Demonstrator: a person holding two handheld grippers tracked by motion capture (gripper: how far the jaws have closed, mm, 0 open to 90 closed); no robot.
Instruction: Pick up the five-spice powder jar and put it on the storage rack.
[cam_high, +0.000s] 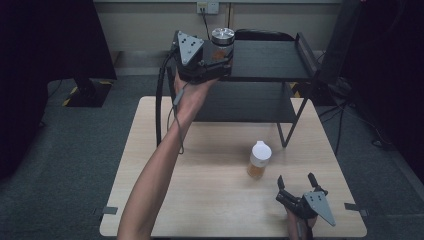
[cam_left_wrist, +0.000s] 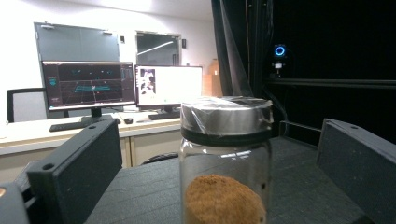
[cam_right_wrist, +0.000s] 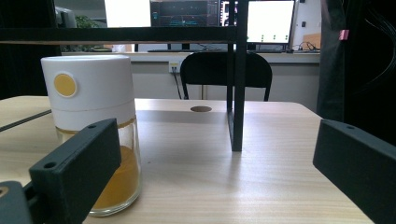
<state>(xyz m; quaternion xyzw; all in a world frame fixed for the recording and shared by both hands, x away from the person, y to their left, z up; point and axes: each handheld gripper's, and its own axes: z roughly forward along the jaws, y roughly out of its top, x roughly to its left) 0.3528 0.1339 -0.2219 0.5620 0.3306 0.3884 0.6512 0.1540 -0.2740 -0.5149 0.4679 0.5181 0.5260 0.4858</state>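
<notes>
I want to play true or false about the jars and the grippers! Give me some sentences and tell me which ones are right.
1. The glass jar with the silver lid stands on the black shelf. True.
2. The left gripper squeezes that jar tight. False: its jaws stand open on either side of the jar, with gaps.
3. The glass jar with the white cap stands on the light wooden table. True.
4. The right gripper holds the white-capped jar. False: it is open near the table's front edge, and the jar stands apart from it.
5. The silver-lidded jar holds blue liquid. False: it holds brown powder.
</notes>
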